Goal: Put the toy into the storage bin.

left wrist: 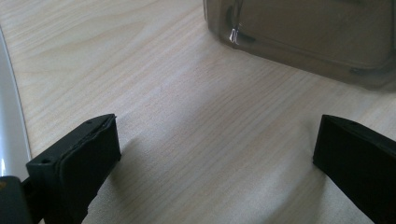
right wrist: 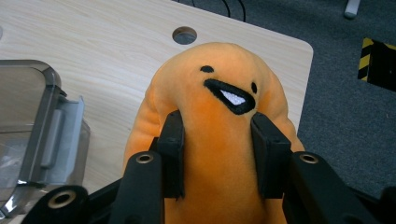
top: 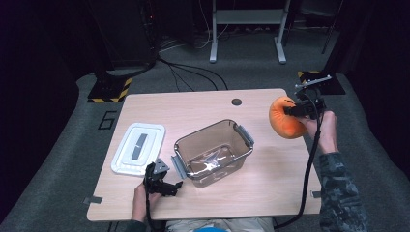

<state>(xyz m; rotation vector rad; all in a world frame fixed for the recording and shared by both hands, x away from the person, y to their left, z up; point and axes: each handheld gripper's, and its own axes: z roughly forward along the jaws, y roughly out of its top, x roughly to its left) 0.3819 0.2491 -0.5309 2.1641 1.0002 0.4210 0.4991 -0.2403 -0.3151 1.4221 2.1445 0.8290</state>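
Note:
An orange plush toy (top: 284, 119) with a stitched black face hangs above the table's right edge, held off the wood. My right gripper (top: 293, 110) is shut on it; in the right gripper view both pads press into the soft body of the plush toy (right wrist: 224, 140) just below its mouth. A clear brown-tinted storage box (top: 212, 151) stands open in the middle of the table. My left gripper (top: 170, 187) rests near the front edge, left of the box, jaws wide apart. In the left gripper view only bare wood lies between the left gripper (left wrist: 215, 154) jaws.
A white lid (top: 138, 148) lies flat at the left of the wooden table (top: 193, 108). The box corner (left wrist: 303, 37) shows ahead of the left jaws. A cable hole (top: 236, 102) sits near the far edge. Grey carpet, cables and a stand lie beyond.

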